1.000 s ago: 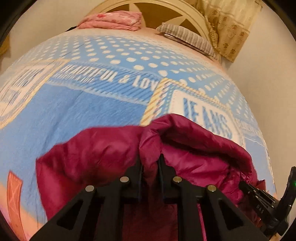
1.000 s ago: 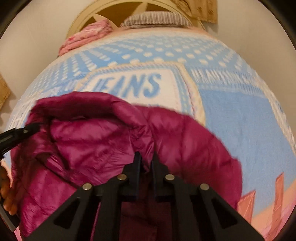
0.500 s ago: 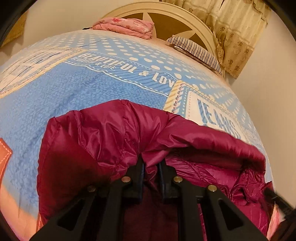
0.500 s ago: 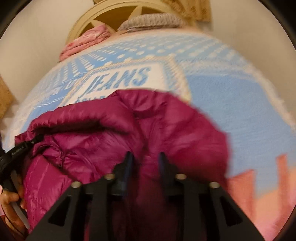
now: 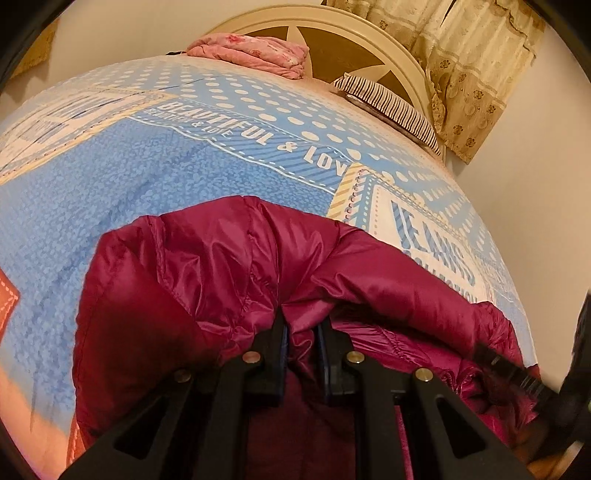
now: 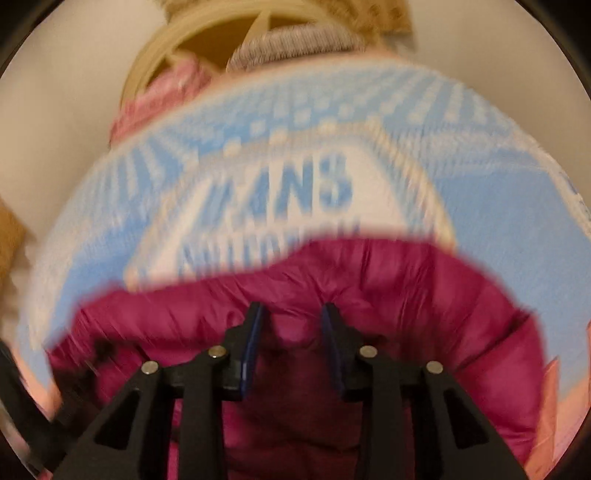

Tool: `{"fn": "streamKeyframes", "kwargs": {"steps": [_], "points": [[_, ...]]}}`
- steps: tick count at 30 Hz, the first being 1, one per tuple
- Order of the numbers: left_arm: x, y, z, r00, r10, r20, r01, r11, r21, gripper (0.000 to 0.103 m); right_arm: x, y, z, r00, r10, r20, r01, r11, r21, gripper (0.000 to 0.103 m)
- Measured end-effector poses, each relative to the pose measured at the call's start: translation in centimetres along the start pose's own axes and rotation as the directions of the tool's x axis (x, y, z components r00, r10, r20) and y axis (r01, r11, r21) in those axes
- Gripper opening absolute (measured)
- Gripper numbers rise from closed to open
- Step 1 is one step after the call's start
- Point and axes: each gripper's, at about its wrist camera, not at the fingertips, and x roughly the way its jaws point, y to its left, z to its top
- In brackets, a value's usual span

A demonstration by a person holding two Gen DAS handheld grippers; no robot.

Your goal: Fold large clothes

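Note:
A magenta puffer jacket (image 5: 221, 266) lies bunched on the blue patterned bed cover (image 5: 110, 177). My left gripper (image 5: 301, 321) is shut on a fold of the jacket, with fabric pinched between its fingers. In the right wrist view the jacket (image 6: 424, 295) fills the lower half, blurred by motion. My right gripper (image 6: 293, 314) is open, its fingers apart just above the jacket's surface and holding nothing. The other gripper's dark body shows at the right edge of the left wrist view (image 5: 517, 376).
A folded pink blanket (image 5: 251, 51) and a striped pillow (image 5: 388, 99) lie at the headboard (image 5: 354, 33). A floral curtain (image 5: 469, 66) hangs at the back right. A wall runs along the bed's right side.
My right gripper has opened and let go of the jacket, which has dropped lower onto the bed. My left gripper keeps its hold and has moved slightly.

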Motion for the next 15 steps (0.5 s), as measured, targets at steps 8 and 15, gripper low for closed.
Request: {"fn": "streamKeyframes", "kwargs": {"steps": [8, 15], "points": [[-6.8, -2.8, -0.5, 0.999, 0.044, 0.007, -0.045, 0.991, 0.123, 0.018, 0.1, 1.6, -2.6, 0.989, -0.085, 0.123, 0.106, 0.978, -0.179, 0.035], [-6.0, -8.9, 4.2, 0.996, -0.012, 0.088, -0.002, 0.988, 0.157, 0.030, 0.6, 2.2, -2.6, 0.985, -0.105, 0.138, 0.130, 0.973, -0.191, 0.035]]}}
